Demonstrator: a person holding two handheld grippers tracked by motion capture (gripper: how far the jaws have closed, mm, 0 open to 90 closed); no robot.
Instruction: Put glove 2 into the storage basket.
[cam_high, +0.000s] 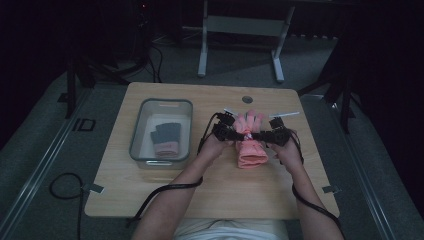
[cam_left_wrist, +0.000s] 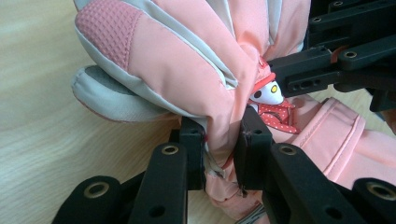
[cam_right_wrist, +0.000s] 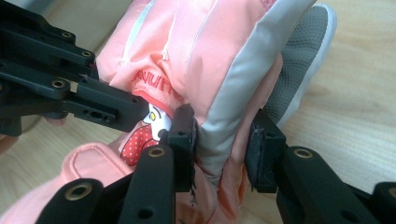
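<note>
Clear bin (cam_high: 141, 130) holding dark gloves (cam_high: 165, 136) sits left on the worktop (cam_high: 150, 190) — both claws, left (cam_left_wrist: 220, 151) and right (cam_right_wrist: 219, 144), clamped on pink ski glove (cam_high: 251, 145).

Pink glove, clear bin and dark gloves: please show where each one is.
Pink glove (cam_high: 251, 150), high view, on its cuff.
Clear bin (cam_high: 187, 131), high view, on its right rim.
Dark gloves (cam_high: 165, 134), high view, on the upper glove.

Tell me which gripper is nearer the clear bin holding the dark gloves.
Left. The left gripper grips the pink glove on the side facing the clear bin; the right gripper grips its far side.
</note>
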